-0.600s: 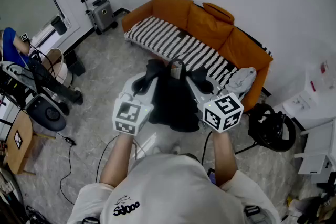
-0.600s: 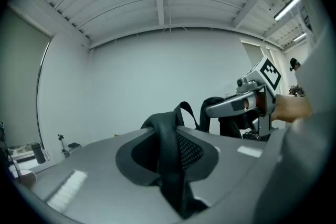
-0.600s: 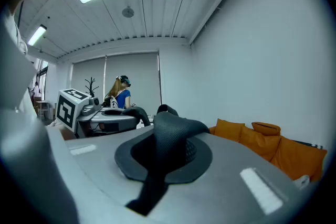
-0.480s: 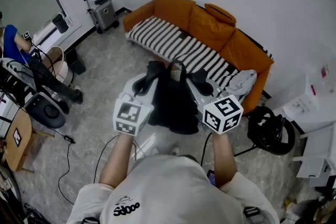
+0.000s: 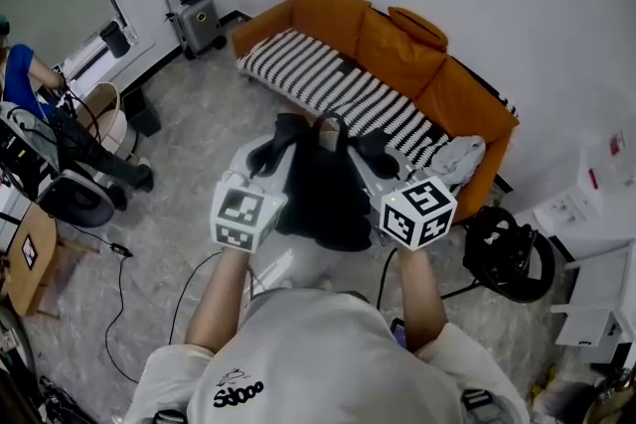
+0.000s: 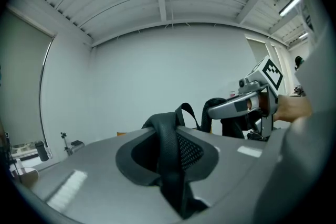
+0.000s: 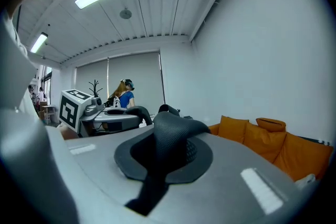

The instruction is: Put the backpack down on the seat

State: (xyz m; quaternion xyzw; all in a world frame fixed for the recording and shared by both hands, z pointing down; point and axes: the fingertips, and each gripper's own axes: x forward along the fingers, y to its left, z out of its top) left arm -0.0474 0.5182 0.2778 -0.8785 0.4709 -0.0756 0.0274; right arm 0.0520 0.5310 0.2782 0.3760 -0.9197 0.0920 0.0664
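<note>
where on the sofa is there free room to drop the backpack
The striped seat is bare from the left armrest to past the middle, along the back cushions. The right end is crowded: a crumpled pale cloth lies there.

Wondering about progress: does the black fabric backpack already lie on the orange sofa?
No, the backpack hangs from the left gripper and right gripper, short of the sofa.
</note>
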